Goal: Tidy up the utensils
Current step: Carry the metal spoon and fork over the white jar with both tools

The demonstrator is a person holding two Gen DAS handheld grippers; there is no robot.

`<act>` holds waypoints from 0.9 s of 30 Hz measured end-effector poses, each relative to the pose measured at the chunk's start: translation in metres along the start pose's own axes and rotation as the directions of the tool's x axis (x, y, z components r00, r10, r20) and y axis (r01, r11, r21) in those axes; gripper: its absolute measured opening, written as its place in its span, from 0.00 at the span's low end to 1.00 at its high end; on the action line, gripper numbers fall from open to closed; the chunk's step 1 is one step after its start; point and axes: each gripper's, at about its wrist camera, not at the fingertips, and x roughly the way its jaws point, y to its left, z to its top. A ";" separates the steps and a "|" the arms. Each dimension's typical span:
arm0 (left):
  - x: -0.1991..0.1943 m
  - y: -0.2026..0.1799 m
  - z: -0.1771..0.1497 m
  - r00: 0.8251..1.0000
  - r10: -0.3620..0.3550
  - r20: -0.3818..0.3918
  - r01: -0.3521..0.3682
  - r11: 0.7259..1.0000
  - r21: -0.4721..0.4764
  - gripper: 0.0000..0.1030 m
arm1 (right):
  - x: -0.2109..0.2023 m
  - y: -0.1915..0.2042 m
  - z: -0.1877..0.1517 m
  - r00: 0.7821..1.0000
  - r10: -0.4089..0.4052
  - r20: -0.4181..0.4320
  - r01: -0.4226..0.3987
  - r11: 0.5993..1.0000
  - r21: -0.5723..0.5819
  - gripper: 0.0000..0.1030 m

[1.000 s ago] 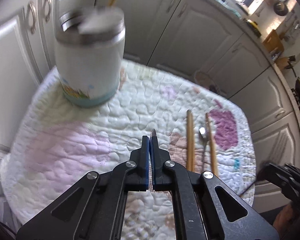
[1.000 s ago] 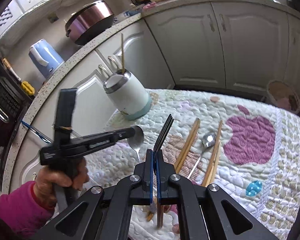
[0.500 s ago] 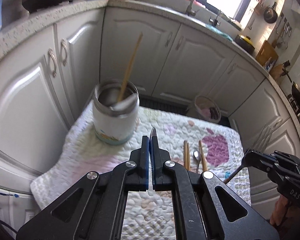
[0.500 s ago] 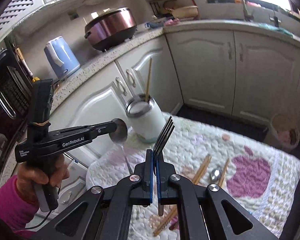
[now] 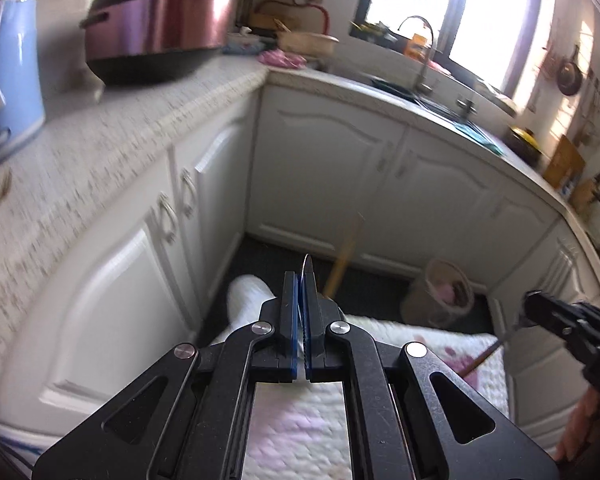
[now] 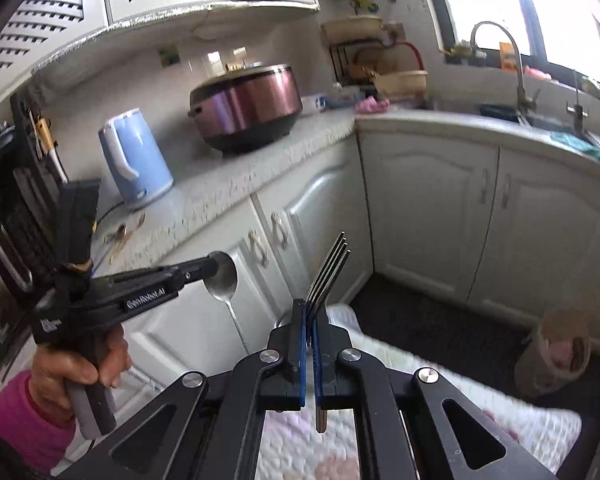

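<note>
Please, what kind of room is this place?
It looks like a home kitchen: a rice cooker and a blue kettle stand on the speckled countertop, and a sink tap rises below the window.

both tools [image 6: 307, 320] higher above quilt [image 6: 300, 452]

One spoon [image 6: 222, 278], one fork [image 6: 327, 272], one kettle [image 6: 134, 158], one cooker [image 6: 246, 106].

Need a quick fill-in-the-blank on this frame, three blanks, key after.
1. The right gripper is shut on a ____.
2. The left gripper grips a spoon by its ____.
3. The kettle on the counter is ____ in colour.

Missing words: fork; bowl; blue
</note>
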 end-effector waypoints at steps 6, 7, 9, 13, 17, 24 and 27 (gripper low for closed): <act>0.014 0.011 0.035 0.993 0.092 0.072 -0.093 0.995 0.019 0.00 | 0.029 0.009 0.046 0.999 -0.008 0.047 0.008 1.000 -0.010 0.02; 0.017 0.010 0.037 0.991 0.103 0.080 -0.105 0.994 0.028 0.00 | 0.039 0.010 0.053 0.999 -0.012 0.052 0.012 1.000 -0.011 0.02; 0.026 0.007 0.041 0.983 0.146 0.111 -0.154 0.986 0.063 0.00 | 0.055 0.010 0.059 0.999 -0.010 0.050 0.010 1.000 -0.007 0.02; 0.043 0.006 0.038 0.977 0.175 0.123 -0.187 0.978 0.094 0.00 | 0.089 0.008 0.058 1.000 -0.010 0.027 0.010 1.000 -0.002 0.02; 0.064 0.007 0.026 0.977 0.189 0.101 -0.199 0.974 0.109 0.00 | 0.115 0.000 0.043 1.000 -0.008 -0.020 0.008 1.000 0.009 0.02; 0.085 0.008 0.006 0.970 0.222 0.102 -0.233 0.966 0.108 0.00 | 0.144 -0.010 0.020 0.997 0.008 -0.083 -0.005 0.999 0.041 0.02; 0.085 0.013 0.007 0.973 0.213 0.092 -0.221 0.971 0.088 0.00 | 0.152 -0.009 0.016 0.995 0.010 -0.100 -0.007 0.999 0.038 0.02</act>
